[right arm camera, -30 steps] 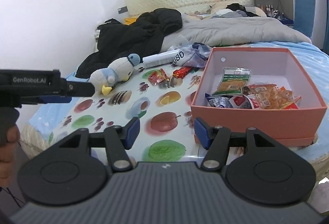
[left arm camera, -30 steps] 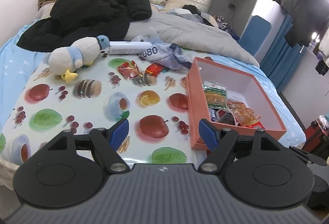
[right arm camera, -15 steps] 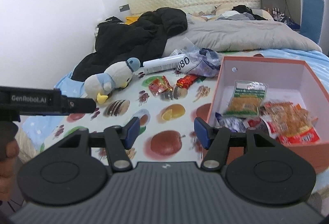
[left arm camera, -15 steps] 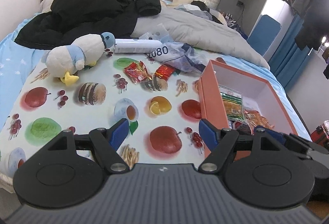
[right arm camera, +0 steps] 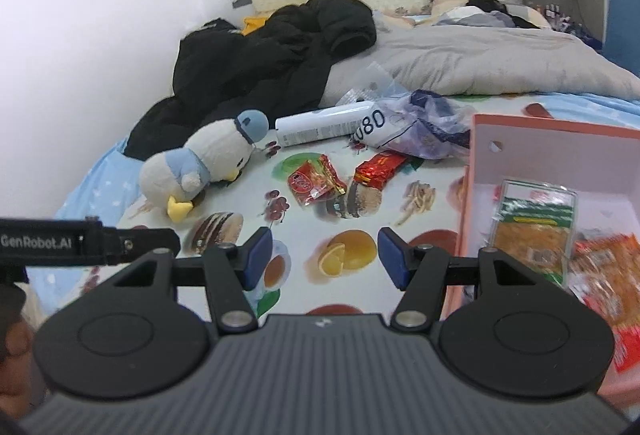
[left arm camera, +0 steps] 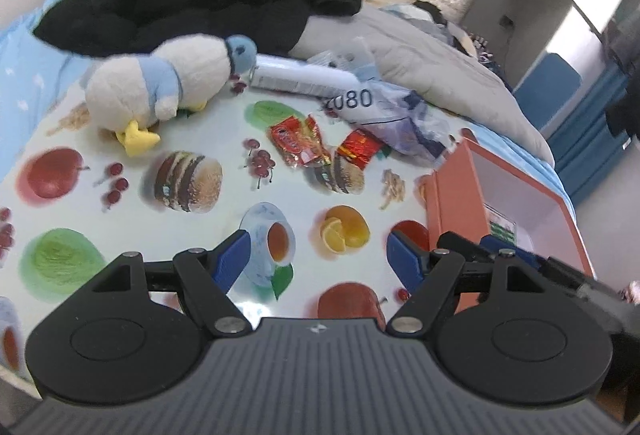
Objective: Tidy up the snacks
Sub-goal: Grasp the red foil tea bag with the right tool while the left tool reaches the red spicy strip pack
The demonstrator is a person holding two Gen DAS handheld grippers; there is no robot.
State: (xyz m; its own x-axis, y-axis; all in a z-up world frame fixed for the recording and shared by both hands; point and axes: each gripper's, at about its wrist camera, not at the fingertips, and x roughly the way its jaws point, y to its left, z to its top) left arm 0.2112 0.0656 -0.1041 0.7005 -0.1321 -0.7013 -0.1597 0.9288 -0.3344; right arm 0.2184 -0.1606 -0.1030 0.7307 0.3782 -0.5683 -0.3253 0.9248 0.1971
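Snack packets (left arm camera: 298,141) on fruit-print mat (left arm camera: 200,227) over bed; both grippers (left arm camera: 318,255) (right arm camera: 320,255) spread, empty.

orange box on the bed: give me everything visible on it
The orange box is an open, lidless rectangular carton, cardboard by the look, salmon-orange outside and pale white-pink inside, with a small round hole high in one inner wall. It sits upright on the fruit-print cloth, to the right in both wrist views. Inside lie several packets: a green-and-clear one and orange-red ones. Its right and near parts run out of frame or behind the gripper. Neither gripper touches it as far as shown.
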